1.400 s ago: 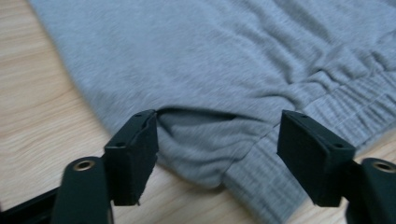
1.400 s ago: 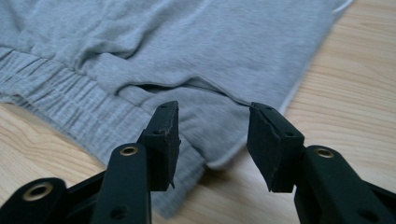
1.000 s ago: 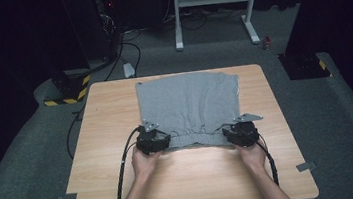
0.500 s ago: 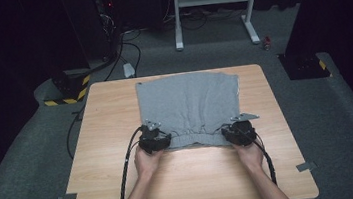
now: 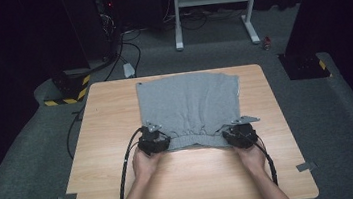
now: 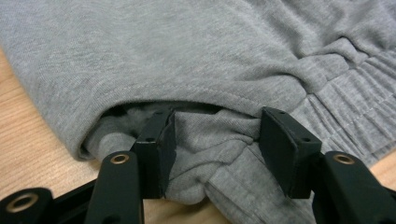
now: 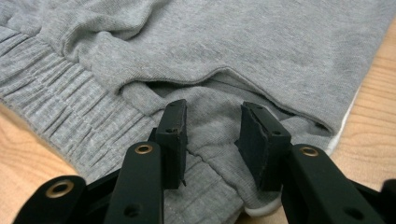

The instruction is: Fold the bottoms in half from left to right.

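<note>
I am working the near hem of a grey sweatshirt [image 5: 189,105] that is lying flat on the table [image 5: 103,138], with both grippers set at its ribbed waistband, one toward each end. My left gripper [image 6: 212,140] is standing about half open and its jaws have just been closing; a bunched fold of the lower layer is lying between them, touching the left pad, while the right pad stands clear of it. My right gripper [image 7: 212,140] is also part open, its jaws straddling a fold of cloth without visibly pinching it. I judge the step to be taking hold of the hem; next, both need to close fully on the cloth before any lift.
</note>
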